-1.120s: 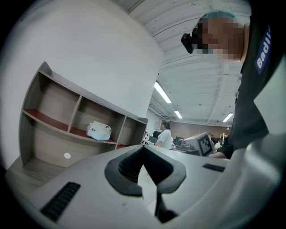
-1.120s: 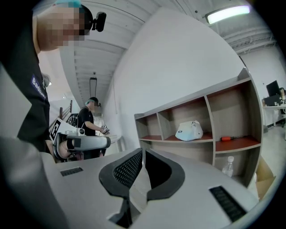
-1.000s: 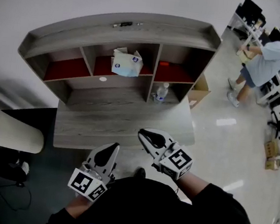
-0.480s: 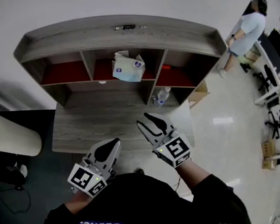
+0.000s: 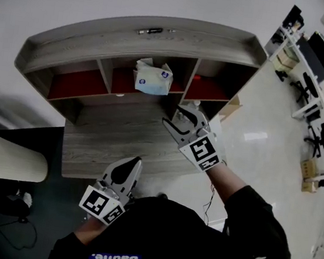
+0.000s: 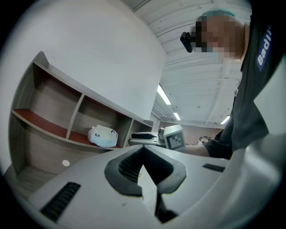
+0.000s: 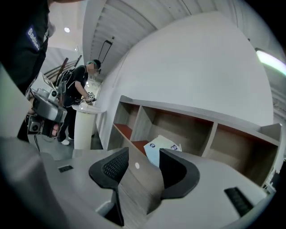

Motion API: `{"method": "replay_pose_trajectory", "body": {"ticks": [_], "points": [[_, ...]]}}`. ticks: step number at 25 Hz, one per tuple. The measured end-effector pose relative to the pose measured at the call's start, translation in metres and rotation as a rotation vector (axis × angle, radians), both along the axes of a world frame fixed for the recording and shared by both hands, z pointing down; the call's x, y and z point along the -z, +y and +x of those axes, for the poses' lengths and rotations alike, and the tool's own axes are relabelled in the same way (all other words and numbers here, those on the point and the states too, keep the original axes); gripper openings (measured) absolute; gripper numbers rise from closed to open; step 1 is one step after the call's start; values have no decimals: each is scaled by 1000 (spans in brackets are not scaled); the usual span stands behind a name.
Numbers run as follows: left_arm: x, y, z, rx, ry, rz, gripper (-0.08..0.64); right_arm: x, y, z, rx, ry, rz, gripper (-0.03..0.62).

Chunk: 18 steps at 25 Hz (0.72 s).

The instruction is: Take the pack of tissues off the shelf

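Right hand-held gripper [image 5: 174, 117] advances toward shelf [image 5: 145, 35], jaws just opening, nothing between them; lining up pack of tissues [image 5: 153, 77]. Left hand-held gripper [image 5: 132, 163]: jaws together.

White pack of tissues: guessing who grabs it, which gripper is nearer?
Right. The right gripper, jaws just opened and empty, is over the grey wooden desk, short of the white pack of tissues; the left gripper is at its near edge.

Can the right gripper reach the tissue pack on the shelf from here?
Probably yes. The right gripper, its fingers just opening with nothing between them, points at the tissue pack in the open middle compartment of the shelf; only tabletop lies between.
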State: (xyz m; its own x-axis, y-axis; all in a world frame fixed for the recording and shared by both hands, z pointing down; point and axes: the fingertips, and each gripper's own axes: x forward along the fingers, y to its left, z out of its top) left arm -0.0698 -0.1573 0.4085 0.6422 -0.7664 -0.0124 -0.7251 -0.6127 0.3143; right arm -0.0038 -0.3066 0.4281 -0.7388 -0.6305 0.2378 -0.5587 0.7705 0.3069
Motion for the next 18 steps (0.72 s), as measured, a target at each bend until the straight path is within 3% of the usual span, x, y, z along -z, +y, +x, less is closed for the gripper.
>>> {"method": "replay_pose_trajectory", "body": {"ticks": [11,18], "points": [[-1,1,-8,18,-5,5,-3,-17,-38,-22,31,230,123,242],[-7,4,-12,39,0,-8,-3,-19,-70,-25,31,429,262,279]]}}
